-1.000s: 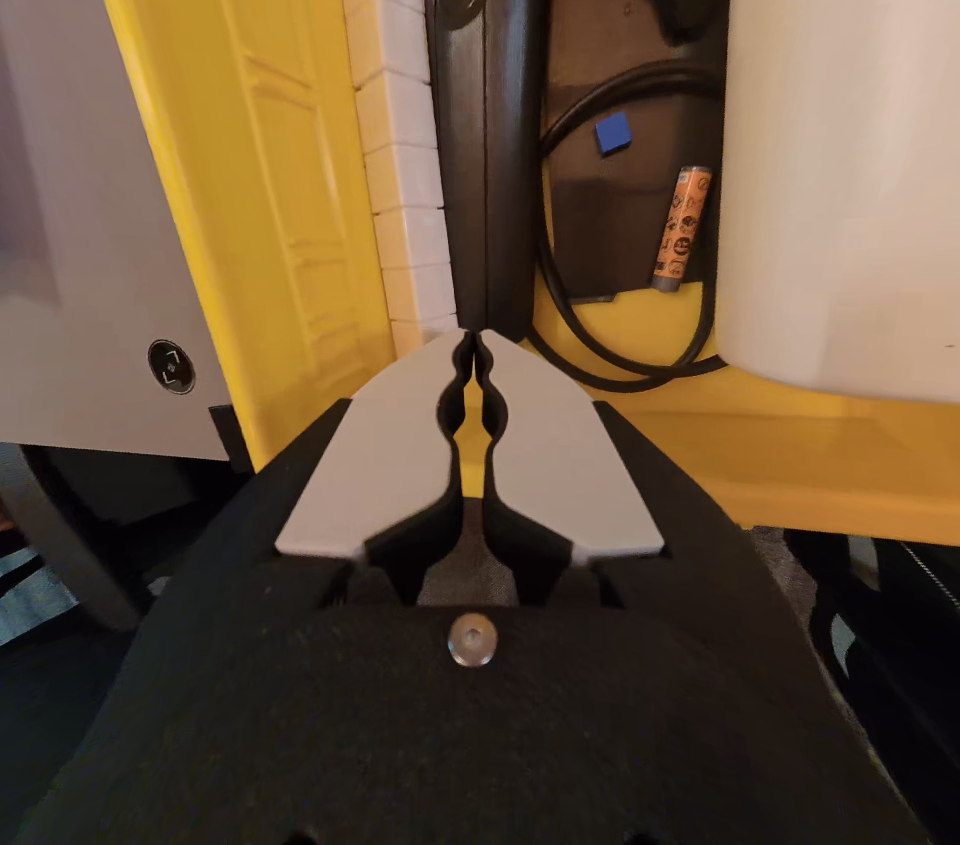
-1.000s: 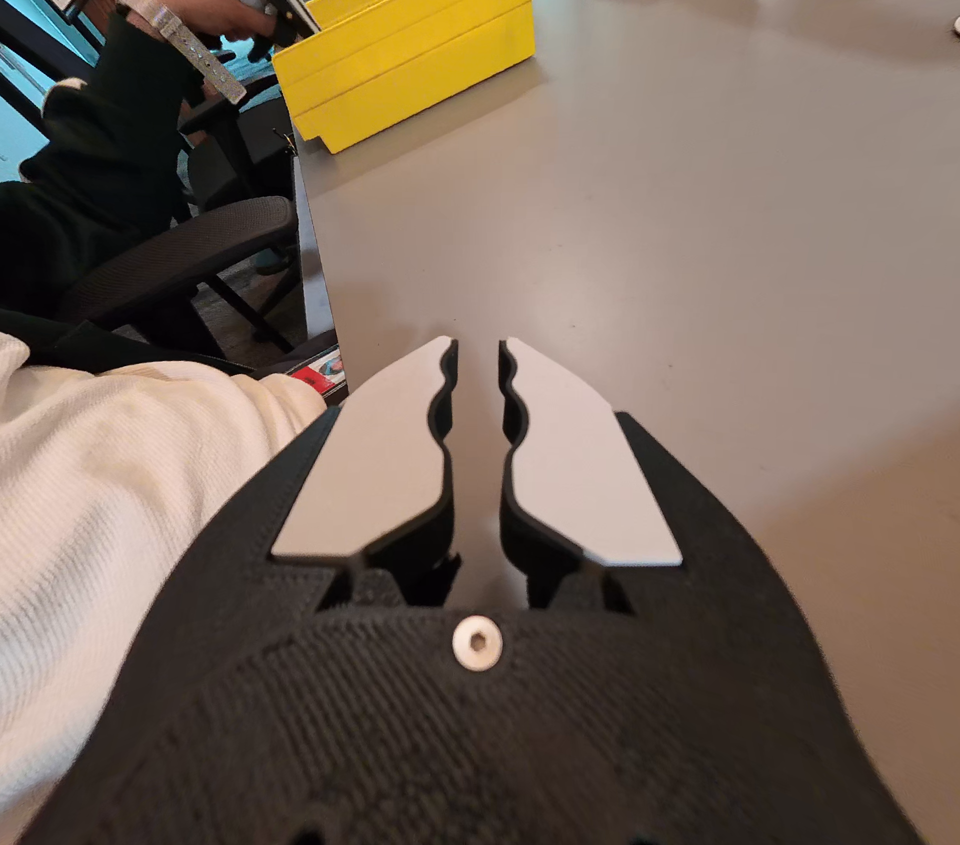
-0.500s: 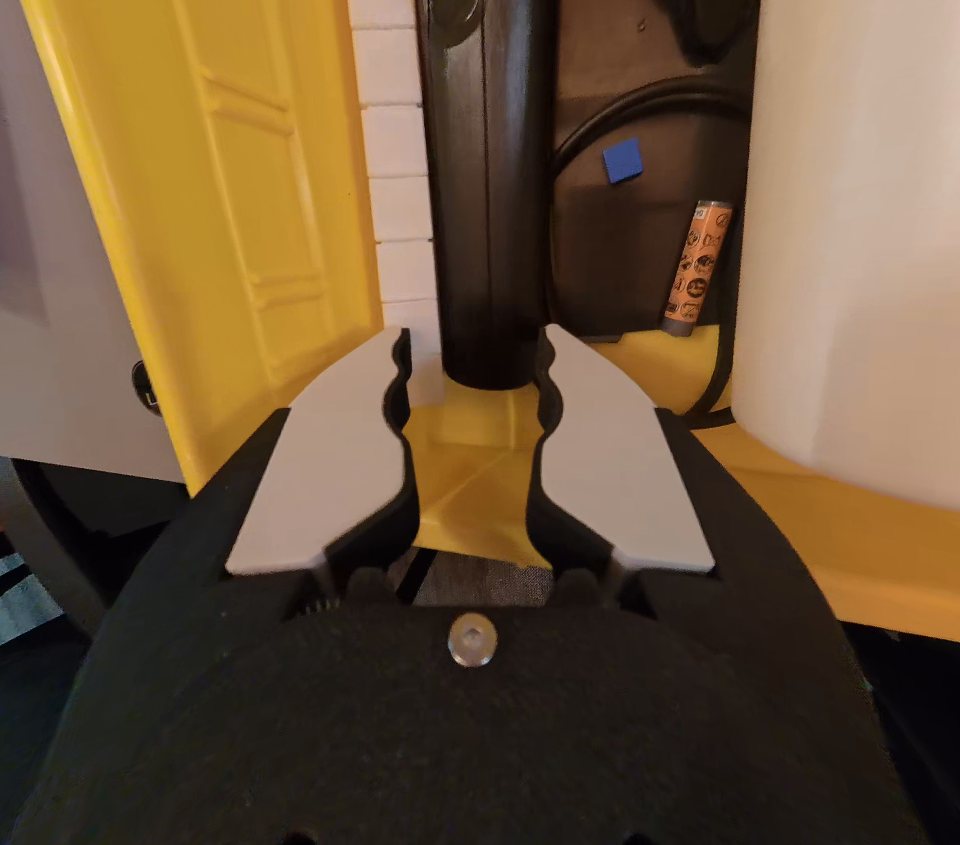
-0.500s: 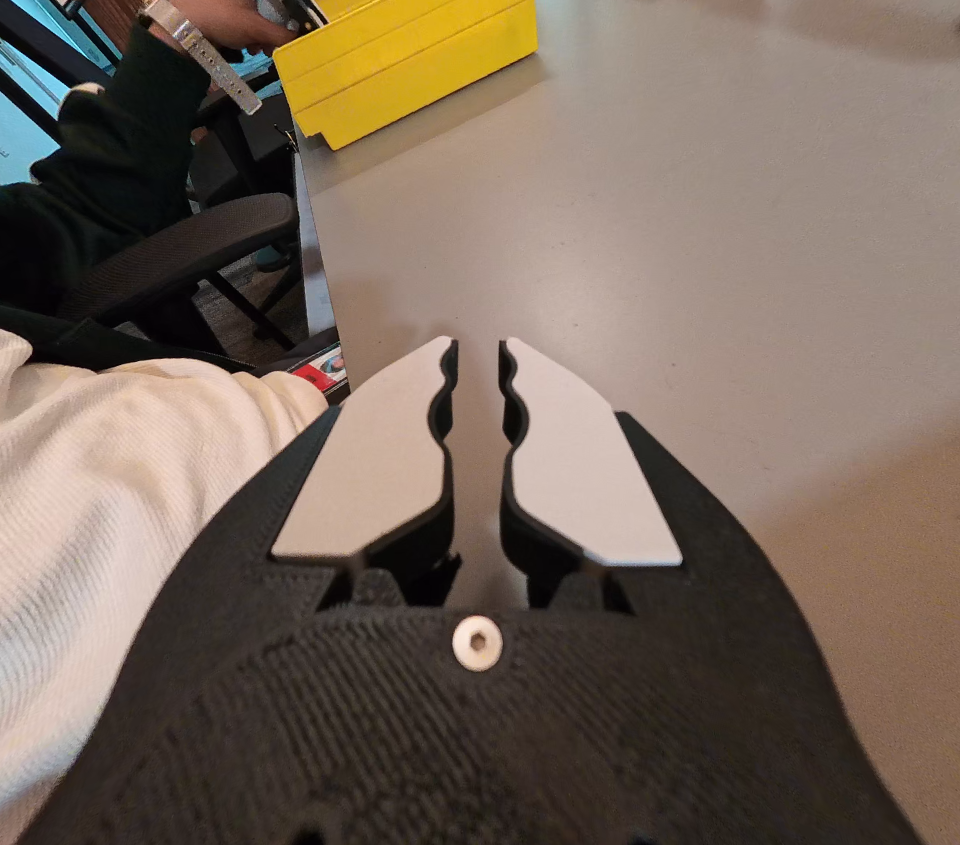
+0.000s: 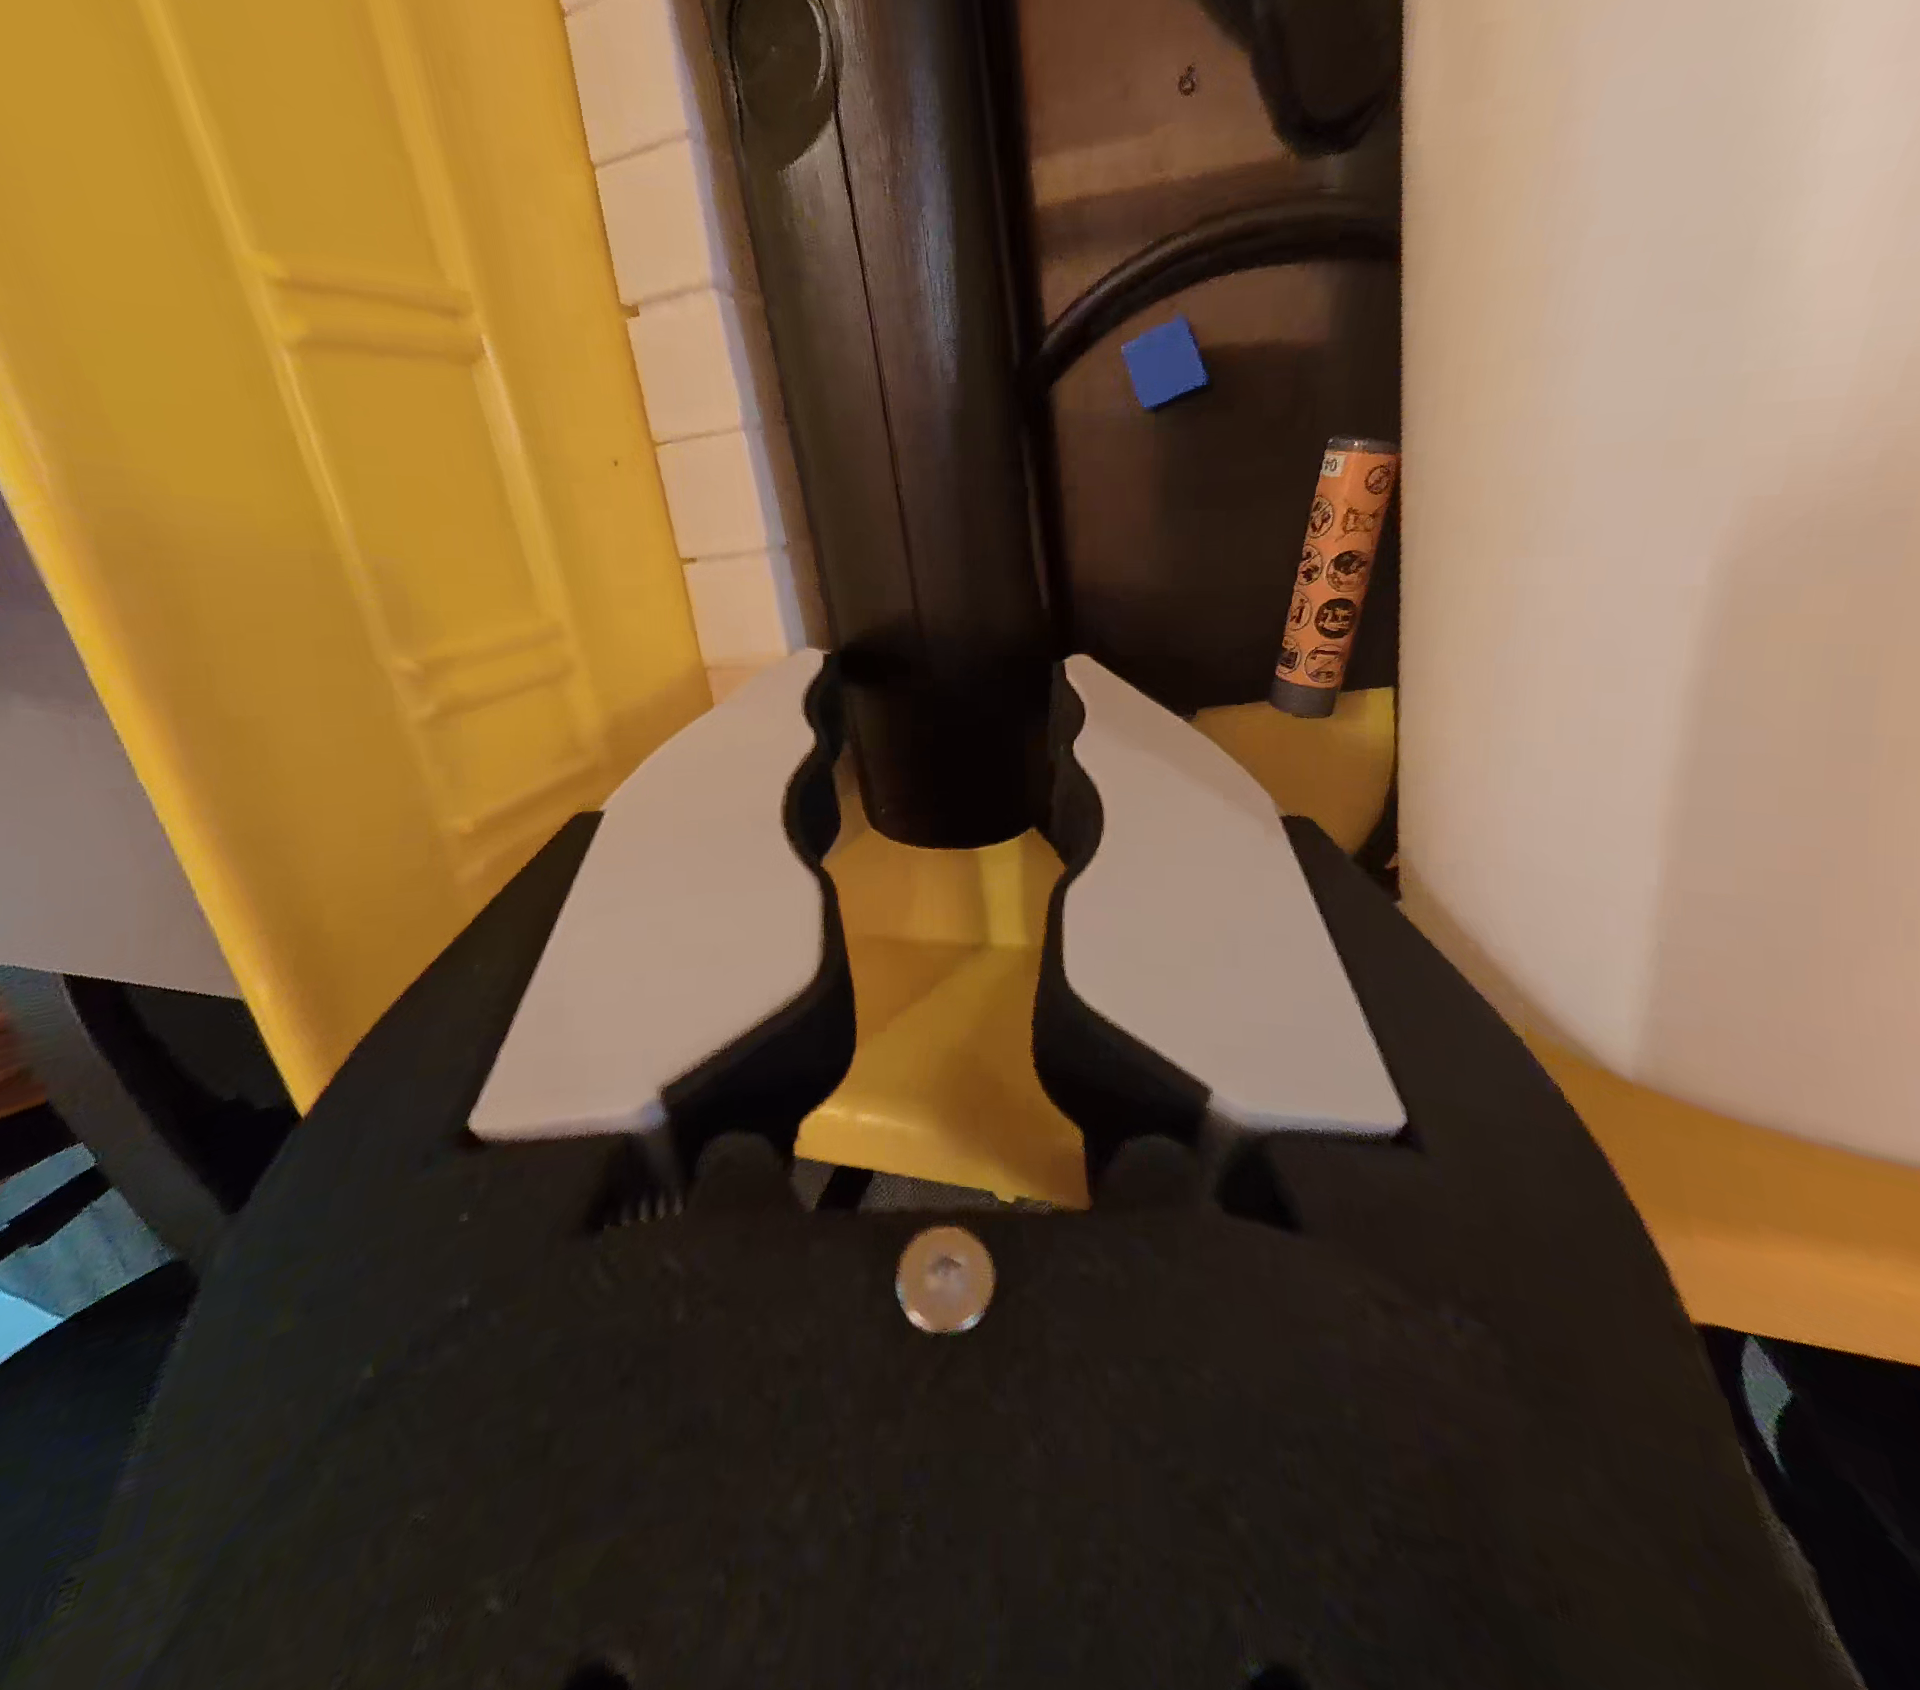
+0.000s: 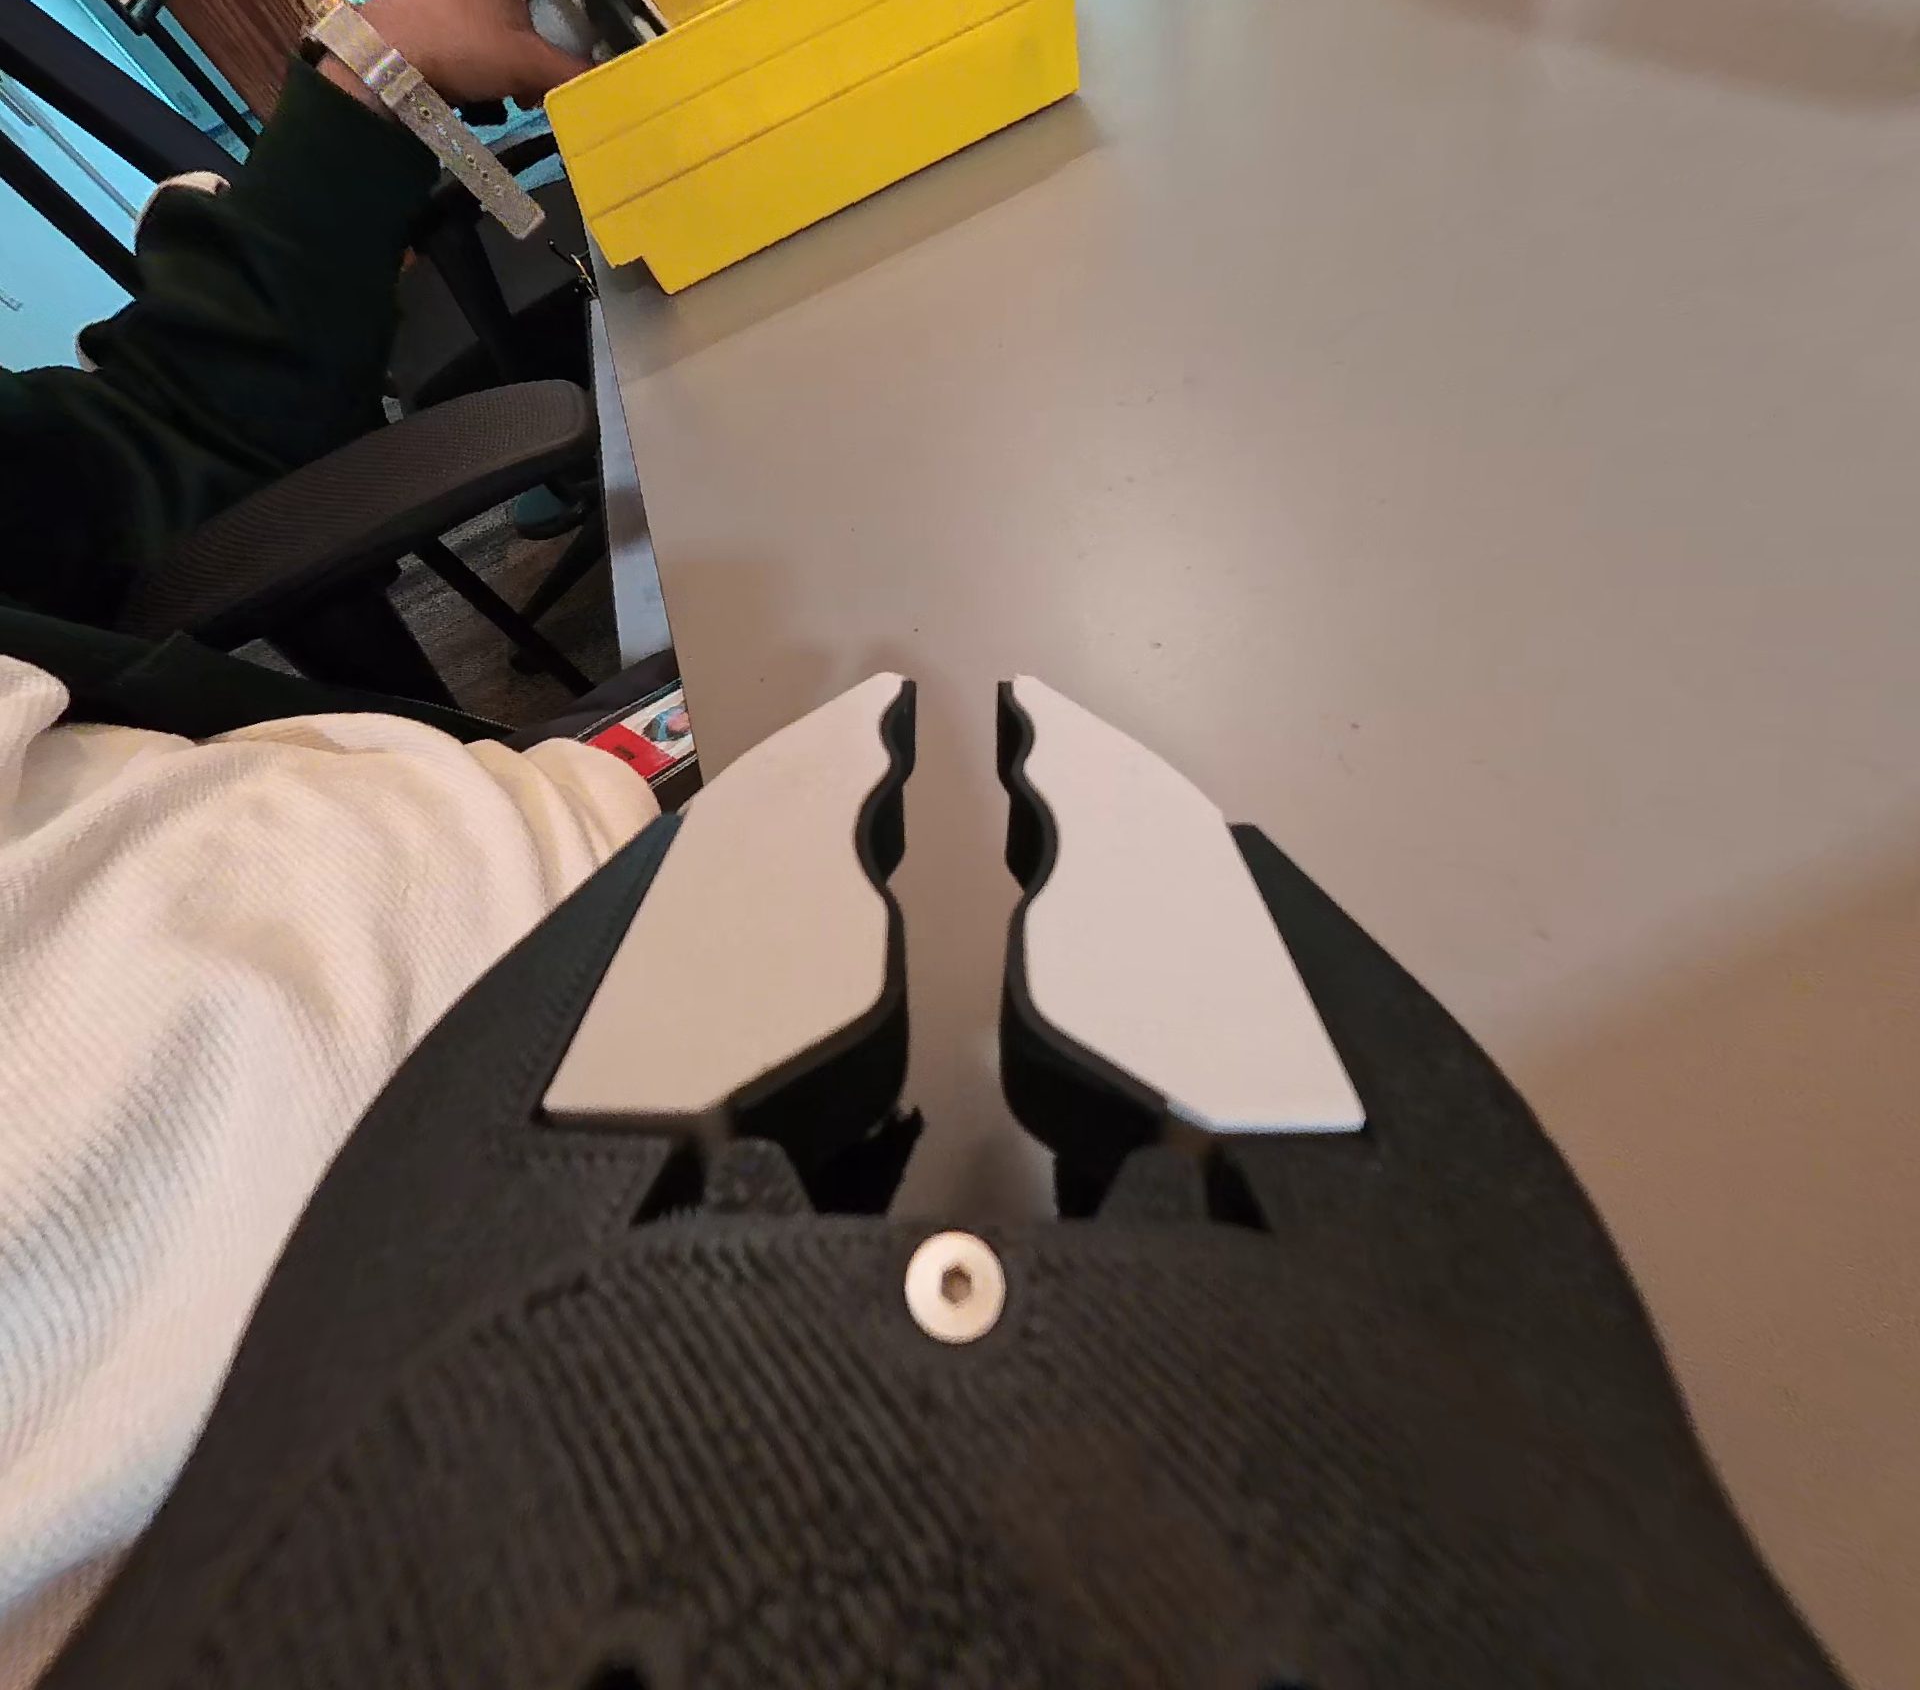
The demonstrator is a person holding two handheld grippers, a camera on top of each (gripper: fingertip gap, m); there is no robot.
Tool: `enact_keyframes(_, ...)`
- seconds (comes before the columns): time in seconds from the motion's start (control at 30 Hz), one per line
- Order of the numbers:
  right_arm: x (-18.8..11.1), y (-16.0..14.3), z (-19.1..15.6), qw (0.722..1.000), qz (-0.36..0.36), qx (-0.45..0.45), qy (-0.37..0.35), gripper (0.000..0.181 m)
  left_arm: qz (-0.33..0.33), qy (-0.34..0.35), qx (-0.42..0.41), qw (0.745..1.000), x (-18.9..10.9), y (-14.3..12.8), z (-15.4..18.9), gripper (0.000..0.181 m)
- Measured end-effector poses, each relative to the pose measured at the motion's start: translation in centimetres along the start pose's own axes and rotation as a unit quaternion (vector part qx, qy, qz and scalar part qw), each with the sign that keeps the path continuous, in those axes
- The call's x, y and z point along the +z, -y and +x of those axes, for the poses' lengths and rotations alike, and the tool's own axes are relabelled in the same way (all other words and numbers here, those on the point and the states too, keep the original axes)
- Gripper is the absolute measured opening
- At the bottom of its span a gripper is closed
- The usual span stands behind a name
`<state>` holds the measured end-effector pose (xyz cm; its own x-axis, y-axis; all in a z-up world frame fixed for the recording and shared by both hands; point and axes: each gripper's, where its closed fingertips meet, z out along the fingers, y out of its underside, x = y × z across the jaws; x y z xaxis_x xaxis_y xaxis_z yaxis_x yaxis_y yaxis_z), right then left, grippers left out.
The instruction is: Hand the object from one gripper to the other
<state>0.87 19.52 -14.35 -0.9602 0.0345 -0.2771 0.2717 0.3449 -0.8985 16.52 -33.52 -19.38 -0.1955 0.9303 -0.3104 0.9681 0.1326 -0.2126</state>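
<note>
Left gripper (image 5: 945, 731) is reaching into the yellow bin (image 5: 312, 497), fingers spread wide and bracketing the near end of the black handle (image 5: 894, 393), apparently lining up to clamp it. Right gripper (image 6: 956, 695) is hovering narrowly parted and empty over the grey table (image 6: 1403, 393), likely waiting to receive.

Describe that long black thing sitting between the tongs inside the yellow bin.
The black handle is a long, rounded bar of dark, slightly glossy plastic with a seam along its length and a round button-like disc near the far end. It lies lengthwise in the yellow bin, beside a row of white blocks. Its blunt near end sits between the open left tongs, both fingertips close alongside; whether they touch it is unclear.
</note>
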Motion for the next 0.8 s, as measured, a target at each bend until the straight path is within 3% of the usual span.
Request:
enact_keyframes(0.07, 0.0, 0.0, 0.0, 1.0, 0.001, 0.0, 0.0, 0.015, 0.013, -0.016, -0.015, 1.0, -0.3, 0.2, -0.1, 0.037)
enact_keyframes(0.27, 0.0, 0.0, -0.1, 1.0, 0.0, 0.0, 0.002, 0.015, 0.025, -0.18, -0.079, 0.98, -1.7, -0.5, 2.2, 0.038)
enact_keyframes(0.43, 0.1, 0.0, -0.1, 1.0, 0.0, 0.002, 0.002, 0.015, 0.061, -0.244, -0.124, 0.96, -2.2, -0.7, 2.4, 0.037)
enact_keyframes(0.53, 0.1, 0.0, -0.1, 1.0, 0.0, 0.003, 0.002, 0.015, 0.077, -0.227, -0.141, 0.96, -2.3, -0.6, 1.8, 0.037)
enact_keyframes(0.67, 0.1, 0.0, -0.1, 1.0, 0.001, 0.002, 0.002, 0.015, 0.069, -0.124, -0.127, 0.982, -2.1, -1.2, 0.1, 0.027)
enact_keyframes(0.8, 0.0, 0.0, -0.1, 1.0, 0.001, 0.003, 0.003, 0.015, 0.065, -0.088, -0.111, 0.988, -2.1, -1.0, -0.3, 0.022)
